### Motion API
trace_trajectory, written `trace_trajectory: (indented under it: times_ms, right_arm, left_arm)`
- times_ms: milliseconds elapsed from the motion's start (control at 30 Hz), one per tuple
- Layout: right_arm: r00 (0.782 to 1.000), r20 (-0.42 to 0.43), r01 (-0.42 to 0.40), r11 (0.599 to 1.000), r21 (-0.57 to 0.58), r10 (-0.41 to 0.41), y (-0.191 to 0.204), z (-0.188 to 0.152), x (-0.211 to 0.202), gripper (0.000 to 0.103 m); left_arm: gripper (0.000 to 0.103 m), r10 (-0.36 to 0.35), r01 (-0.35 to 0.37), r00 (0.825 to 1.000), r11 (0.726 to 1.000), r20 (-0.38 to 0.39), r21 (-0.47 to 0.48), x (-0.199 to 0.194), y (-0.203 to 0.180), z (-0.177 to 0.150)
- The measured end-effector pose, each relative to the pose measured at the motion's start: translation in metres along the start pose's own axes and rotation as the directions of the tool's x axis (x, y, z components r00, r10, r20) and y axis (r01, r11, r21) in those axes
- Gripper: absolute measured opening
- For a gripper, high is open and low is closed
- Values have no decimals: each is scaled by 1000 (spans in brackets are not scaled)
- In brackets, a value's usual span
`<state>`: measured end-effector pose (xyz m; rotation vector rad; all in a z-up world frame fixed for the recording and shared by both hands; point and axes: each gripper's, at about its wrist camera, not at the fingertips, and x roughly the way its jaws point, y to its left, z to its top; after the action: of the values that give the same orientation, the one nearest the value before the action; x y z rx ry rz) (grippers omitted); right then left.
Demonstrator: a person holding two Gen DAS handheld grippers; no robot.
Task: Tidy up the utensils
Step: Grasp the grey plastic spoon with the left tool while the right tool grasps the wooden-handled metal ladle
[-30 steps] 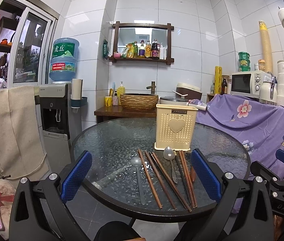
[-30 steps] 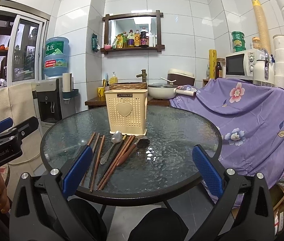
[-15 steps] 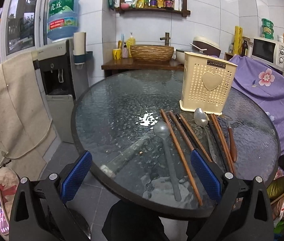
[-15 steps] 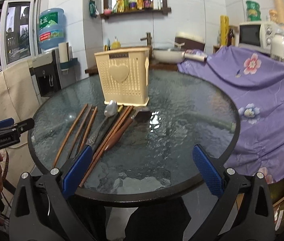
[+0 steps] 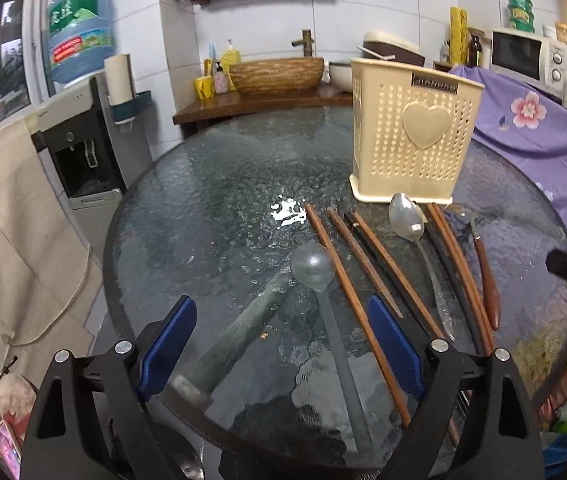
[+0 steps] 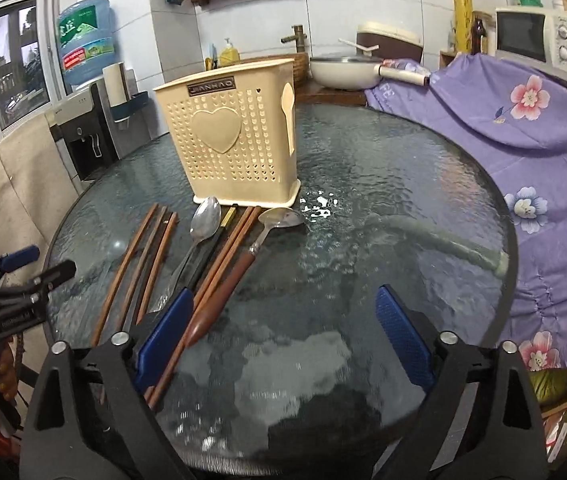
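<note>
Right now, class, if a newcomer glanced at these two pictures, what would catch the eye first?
Probably the cream holder with its raised heart, upright at the middle of the round glass table. In front of it lies a row of wooden chopsticks and spoons. Behind, purple flowered cloth drapes the right side.

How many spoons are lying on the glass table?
3: a grey plastic spoon on the left, a metal spoon before the cream holder, a wooden-handled spoon rightmost. None seems hidden.
</note>
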<state>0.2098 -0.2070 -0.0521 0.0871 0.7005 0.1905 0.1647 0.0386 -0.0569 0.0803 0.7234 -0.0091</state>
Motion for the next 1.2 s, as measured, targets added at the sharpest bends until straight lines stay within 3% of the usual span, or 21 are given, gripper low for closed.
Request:
trace_trajectory:
  times_ms: [267,533,1033,1200]
  right_arm:
    - [998,-55,-9,1000,16,10,5,25,31,84]
    - [997,-79,-1,1000,10,1,11,24,40,83]
    - [994,-107,-16,999,47,21,1,28,55,83]
    - [991,-134,-9,997,73,19,-1,35,65,83]
  left_arm:
    - [75,-56,55,994,998,-93,-15,25,5,8]
    - [61,-22,26,992,999,-127,30,41,0,14]
    - [60,-16,27,984,998,-178,56,65,-9,20]
    - [54,-27,34,982,999,-187,34,73,-11,27]
